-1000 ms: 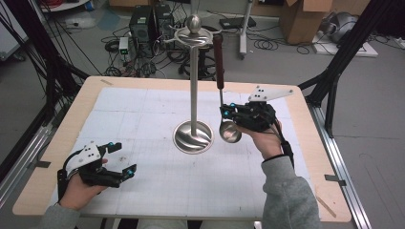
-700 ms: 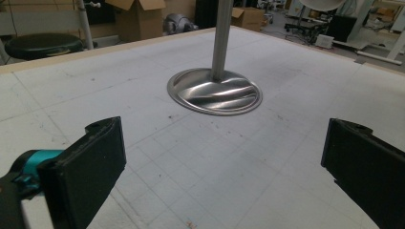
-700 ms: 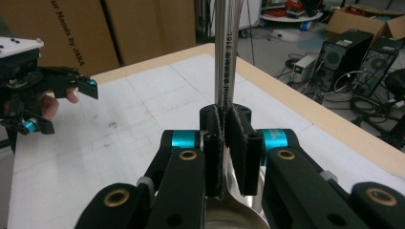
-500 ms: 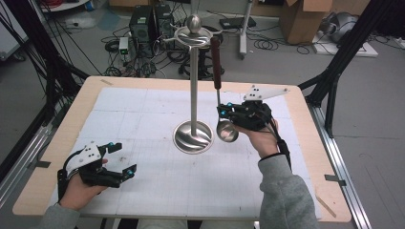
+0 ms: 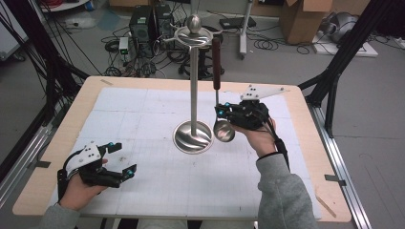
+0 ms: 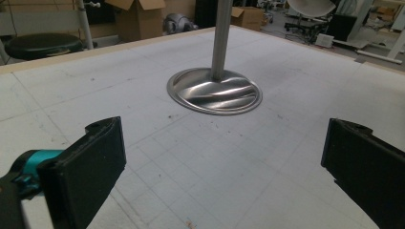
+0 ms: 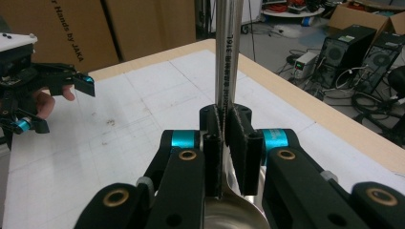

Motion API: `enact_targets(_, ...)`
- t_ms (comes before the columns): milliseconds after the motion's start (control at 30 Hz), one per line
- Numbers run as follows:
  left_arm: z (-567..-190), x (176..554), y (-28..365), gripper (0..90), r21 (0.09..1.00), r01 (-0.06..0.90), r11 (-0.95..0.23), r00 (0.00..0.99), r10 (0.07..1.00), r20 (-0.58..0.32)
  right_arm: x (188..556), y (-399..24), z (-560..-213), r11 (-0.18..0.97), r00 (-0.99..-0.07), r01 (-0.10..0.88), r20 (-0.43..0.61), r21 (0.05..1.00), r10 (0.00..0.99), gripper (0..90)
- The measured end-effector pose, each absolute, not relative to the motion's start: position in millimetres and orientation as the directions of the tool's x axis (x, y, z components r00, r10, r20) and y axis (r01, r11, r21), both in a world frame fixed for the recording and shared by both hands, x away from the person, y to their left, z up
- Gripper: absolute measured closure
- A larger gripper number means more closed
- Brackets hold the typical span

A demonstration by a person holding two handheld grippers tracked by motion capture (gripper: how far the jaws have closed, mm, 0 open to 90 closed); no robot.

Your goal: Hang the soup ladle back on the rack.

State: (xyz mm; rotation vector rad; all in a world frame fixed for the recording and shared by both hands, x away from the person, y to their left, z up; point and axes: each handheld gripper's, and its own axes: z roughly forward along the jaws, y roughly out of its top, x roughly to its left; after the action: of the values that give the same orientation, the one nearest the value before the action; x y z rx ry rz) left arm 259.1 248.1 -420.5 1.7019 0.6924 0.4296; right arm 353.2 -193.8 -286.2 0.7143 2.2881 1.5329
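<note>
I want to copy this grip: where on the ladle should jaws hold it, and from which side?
Probably the flat metal shank just above the bowl, where the right gripper is shut on the ladle. Come level from the side away from the stand, since the ladle stands upright.

Grey sleeves (image 5: 282,191); black, teal-accented grippers (image 5: 220,111)

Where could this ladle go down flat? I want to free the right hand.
The white mat is bare between the stand's base and its left edge, and along the near strip between the left gripper and the right sleeve. It is crowded where the right gripper holds the ladle beside the base.
</note>
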Motion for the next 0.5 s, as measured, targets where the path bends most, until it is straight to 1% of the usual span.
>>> enact_targets(100,-420.5,259.1,248.0,1.8,0.967,0.218,-0.133,0.755,0.651,-0.081,352.9,-191.9,-287.3,0.313,-0.831,0.232,0.02,0.921,0.556,82.7)
enact_targets(200,-420.3,259.0,248.1,1.8,0.967,0.217,-0.132,0.755,0.651,-0.081,351.6,-192.5,-286.1,0.288,-0.822,0.215,0.014,0.933,0.569,76.8)
enact_targets(267,-420.3,259.0,248.2,1.9,0.967,0.217,-0.132,0.755,0.651,-0.08,351.1,-194.4,-285.8,0.28,-0.819,0.222,0.023,0.934,0.573,70.4)
enact_targets(300,-420.4,258.9,248.1,1.8,0.967,0.216,-0.132,0.755,0.65,-0.08,351.1,-195.5,-286.2,0.28,-0.816,0.228,0.026,0.933,0.578,65.4)
enact_targets(500,-420.6,259.4,247.9,1.9,0.967,0.216,-0.135,0.754,0.652,-0.077,349.6,-206.5,-291.7,0.246,-0.784,0.253,0.049,0.936,0.619,43.6)
